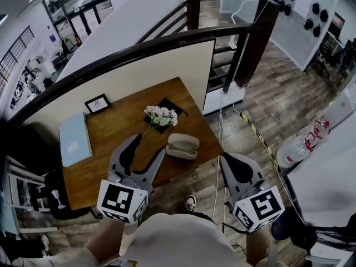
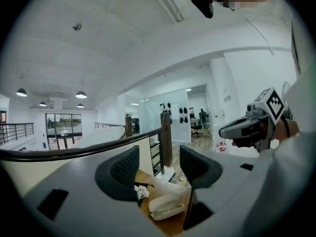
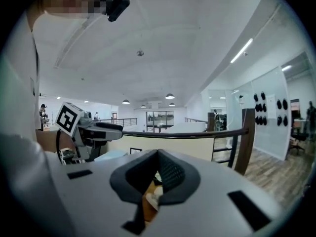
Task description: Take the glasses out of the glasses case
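Note:
A cream glasses case (image 1: 182,146) lies closed on the wooden table (image 1: 122,129), so the glasses are hidden. The case (image 2: 165,206) also shows low between the jaws in the left gripper view. My left gripper (image 1: 149,145) hovers over the table's near edge, just left of the case, with its jaws open and empty (image 2: 159,167). My right gripper (image 1: 231,161) hangs off the table's right corner above the floor, apart from the case. Its jaws meet at the tips (image 3: 157,157) with nothing between them. A sliver of the case (image 3: 157,194) peeks below them.
Beside the case lie white and pink flowers (image 1: 161,115) on a dark mat. A light blue book (image 1: 74,139) and a small picture frame (image 1: 97,103) sit at the table's left. A dark curved railing (image 1: 139,46) runs behind. A yellow-black cable (image 1: 258,135) crosses the floor at right.

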`<state>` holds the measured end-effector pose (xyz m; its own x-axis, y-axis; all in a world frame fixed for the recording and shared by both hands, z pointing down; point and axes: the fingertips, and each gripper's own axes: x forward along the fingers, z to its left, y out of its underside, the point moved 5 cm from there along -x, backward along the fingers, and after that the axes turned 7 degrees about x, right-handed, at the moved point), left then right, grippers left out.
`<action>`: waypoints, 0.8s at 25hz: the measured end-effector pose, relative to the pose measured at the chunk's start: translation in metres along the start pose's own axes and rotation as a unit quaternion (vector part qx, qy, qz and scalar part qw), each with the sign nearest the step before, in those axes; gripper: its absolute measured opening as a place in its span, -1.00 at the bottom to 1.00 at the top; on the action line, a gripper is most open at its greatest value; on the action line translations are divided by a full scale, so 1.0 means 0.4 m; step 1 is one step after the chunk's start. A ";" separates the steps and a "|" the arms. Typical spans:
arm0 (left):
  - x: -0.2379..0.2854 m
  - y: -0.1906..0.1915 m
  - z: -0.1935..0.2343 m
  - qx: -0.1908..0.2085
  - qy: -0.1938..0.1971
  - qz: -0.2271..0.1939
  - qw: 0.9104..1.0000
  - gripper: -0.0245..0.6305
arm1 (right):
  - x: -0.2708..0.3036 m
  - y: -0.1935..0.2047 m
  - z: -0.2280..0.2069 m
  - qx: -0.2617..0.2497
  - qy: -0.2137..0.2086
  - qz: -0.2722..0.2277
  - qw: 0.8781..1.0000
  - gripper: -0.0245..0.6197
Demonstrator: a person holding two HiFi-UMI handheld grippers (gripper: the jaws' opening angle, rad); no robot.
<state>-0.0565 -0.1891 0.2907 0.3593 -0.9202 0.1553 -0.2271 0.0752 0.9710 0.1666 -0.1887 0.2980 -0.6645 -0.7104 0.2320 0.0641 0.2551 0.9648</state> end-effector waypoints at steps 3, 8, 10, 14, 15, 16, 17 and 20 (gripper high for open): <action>0.015 0.009 -0.003 0.000 -0.019 0.006 1.000 -0.14 | 0.029 0.013 -0.038 0.002 -0.017 0.009 1.000 -0.91; 0.031 0.025 0.009 -0.003 -0.030 0.025 0.999 -0.14 | 0.066 0.027 -0.068 0.017 -0.035 0.020 0.999 -0.91; 0.040 0.030 0.010 -0.002 -0.025 0.031 0.999 -0.14 | 0.077 0.030 -0.076 0.024 -0.034 0.024 0.999 -0.91; 0.065 0.054 0.006 0.013 -0.001 0.048 0.999 -0.14 | 0.102 0.039 -0.102 0.032 -0.017 0.030 0.999 -0.91; 0.071 0.062 0.008 0.016 0.004 0.053 0.998 -0.14 | 0.104 0.039 -0.106 0.035 -0.013 0.030 0.999 -0.91; 0.077 0.067 0.010 0.016 0.009 0.056 0.998 -0.14 | 0.105 0.038 -0.109 0.038 -0.009 0.030 0.999 -0.91; 0.085 0.070 0.014 0.015 0.014 0.058 0.998 -0.14 | 0.104 0.037 -0.113 0.040 -0.005 0.030 0.999 -0.91; 0.116 0.087 0.018 0.029 0.040 0.071 0.996 -0.14 | 0.108 0.050 -0.130 0.050 0.009 0.036 0.998 -0.91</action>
<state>-0.0540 -0.2319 0.3303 0.3902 -0.8684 0.3060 -0.3322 0.1771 0.9264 0.1778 -0.2483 0.3338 -0.6471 -0.6995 0.3031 0.0362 0.3690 0.9287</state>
